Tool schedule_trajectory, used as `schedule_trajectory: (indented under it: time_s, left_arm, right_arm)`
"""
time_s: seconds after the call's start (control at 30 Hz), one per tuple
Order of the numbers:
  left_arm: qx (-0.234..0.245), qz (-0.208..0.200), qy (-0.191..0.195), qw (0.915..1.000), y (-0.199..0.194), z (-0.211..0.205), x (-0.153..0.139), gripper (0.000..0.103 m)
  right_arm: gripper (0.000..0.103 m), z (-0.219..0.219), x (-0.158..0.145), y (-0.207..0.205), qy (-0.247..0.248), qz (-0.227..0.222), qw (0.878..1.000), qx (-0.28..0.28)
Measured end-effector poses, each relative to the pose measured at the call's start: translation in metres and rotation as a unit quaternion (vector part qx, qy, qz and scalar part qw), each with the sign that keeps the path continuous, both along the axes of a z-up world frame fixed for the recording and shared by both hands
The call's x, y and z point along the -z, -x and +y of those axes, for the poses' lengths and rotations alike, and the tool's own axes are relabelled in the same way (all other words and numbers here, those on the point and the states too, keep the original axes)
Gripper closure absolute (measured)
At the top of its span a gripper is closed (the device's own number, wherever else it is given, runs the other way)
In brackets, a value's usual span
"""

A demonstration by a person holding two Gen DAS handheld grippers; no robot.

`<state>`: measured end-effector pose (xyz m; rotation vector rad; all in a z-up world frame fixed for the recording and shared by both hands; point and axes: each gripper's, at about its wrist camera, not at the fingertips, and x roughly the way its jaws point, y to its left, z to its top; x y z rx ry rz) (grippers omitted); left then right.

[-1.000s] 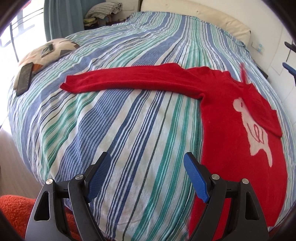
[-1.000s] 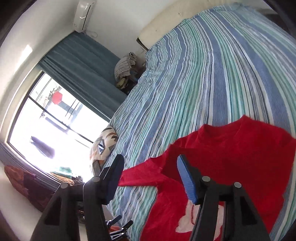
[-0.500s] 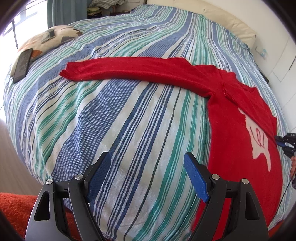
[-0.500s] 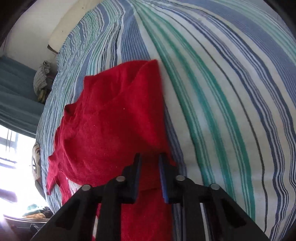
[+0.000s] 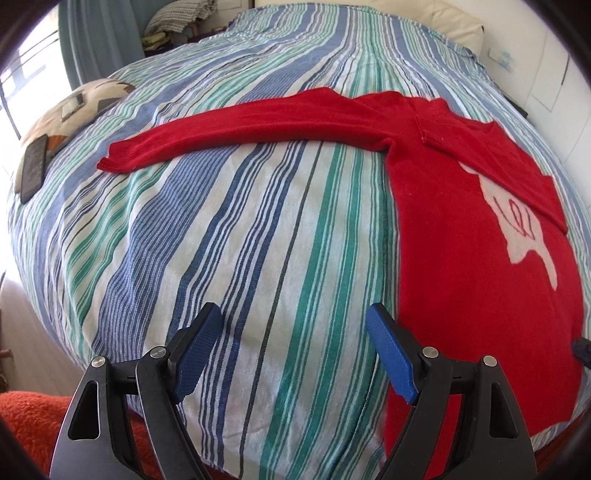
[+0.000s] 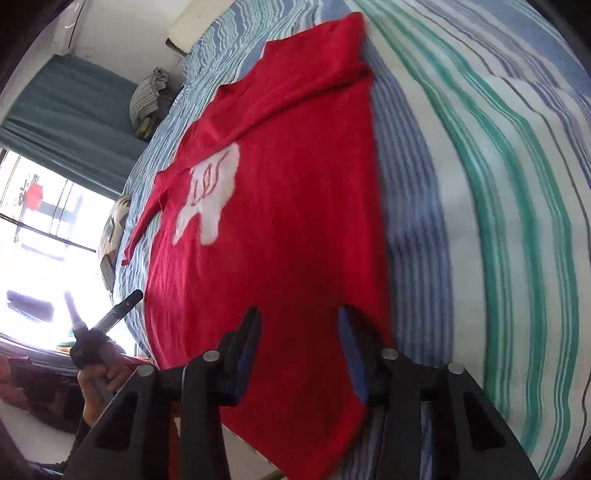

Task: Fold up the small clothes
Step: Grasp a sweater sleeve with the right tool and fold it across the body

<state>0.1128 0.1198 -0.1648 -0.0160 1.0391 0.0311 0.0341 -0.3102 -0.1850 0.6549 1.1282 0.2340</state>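
A red sweater (image 5: 461, 229) with a white motif lies flat on the striped bedspread (image 5: 240, 240). One sleeve (image 5: 240, 129) stretches out to the left; the other is folded across the chest (image 5: 491, 155). My left gripper (image 5: 295, 343) hangs open over bare bedspread, just left of the sweater's lower side edge. In the right wrist view my right gripper (image 6: 299, 332) hovers over the sweater (image 6: 280, 229) near its hem and right edge. Its jaws are opening, with only flat fabric behind them and nothing pinched. The left gripper (image 6: 110, 314) and the hand holding it show at the left.
A patterned pillow (image 5: 85, 99) with a dark phone (image 5: 33, 166) on it lies at the bed's left edge. A cream headboard (image 5: 424, 14) and a clothes pile (image 5: 184, 14) sit at the far end. An orange rug (image 5: 26, 417) lies below the bed's near-left side.
The right gripper carried the far sleeve across the chest, narrowed, let it go, then dropped toward the hem with its jaws wider. The left gripper drifted slightly closer to the bed.
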Motion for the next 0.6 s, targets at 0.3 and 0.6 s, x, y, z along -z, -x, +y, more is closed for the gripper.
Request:
schedule_trajectory:
  time_s: [0.3, 0.6]
  left_arm:
    - [0.086, -0.011, -0.006, 0.9962, 0.024, -0.045, -0.004, 0.018]
    - [0.089, 0.005, -0.012, 0.9959, 0.031, -0.056, 0.002, 0.015]
  right_arm:
    - [0.055, 0.03, -0.055, 0.047, 0.033, -0.101, 0.994, -0.016]
    - [0.053, 0.053, -0.019, 0.049, 0.066, -0.064, 0.995, -0.035]
